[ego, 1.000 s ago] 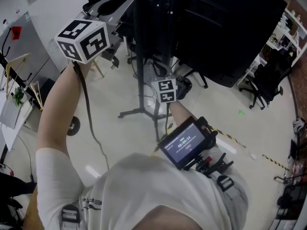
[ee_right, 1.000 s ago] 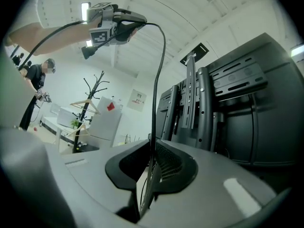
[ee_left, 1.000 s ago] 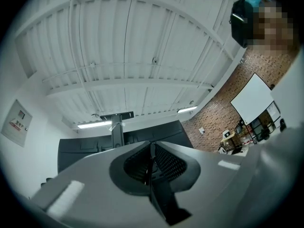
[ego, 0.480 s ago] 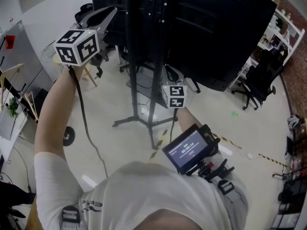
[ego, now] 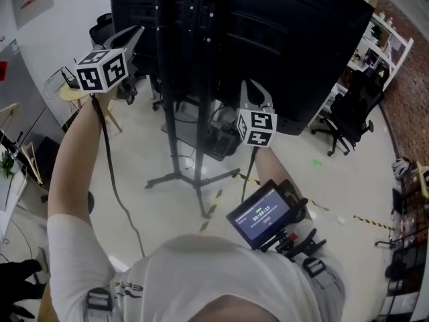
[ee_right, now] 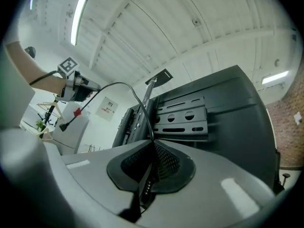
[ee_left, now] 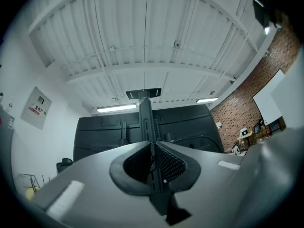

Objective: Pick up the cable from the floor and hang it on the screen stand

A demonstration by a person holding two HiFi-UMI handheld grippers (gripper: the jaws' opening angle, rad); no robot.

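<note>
The cable [ee_right: 118,83] is thin, light and limp. It sags between holds and will probably slide through a loose grip, so take it mid-run, clear of its ends. My right gripper [ee_right: 152,146] is closing its jaws, with the cable between them. From there the cable arcs up and across to my left gripper [ee_left: 152,148], which is clamped on it. The screen stand [ego: 199,113] rises just ahead of both grippers. No hook or hanging point can be made out. The cable's lower run is cut off below my left arm.
</note>
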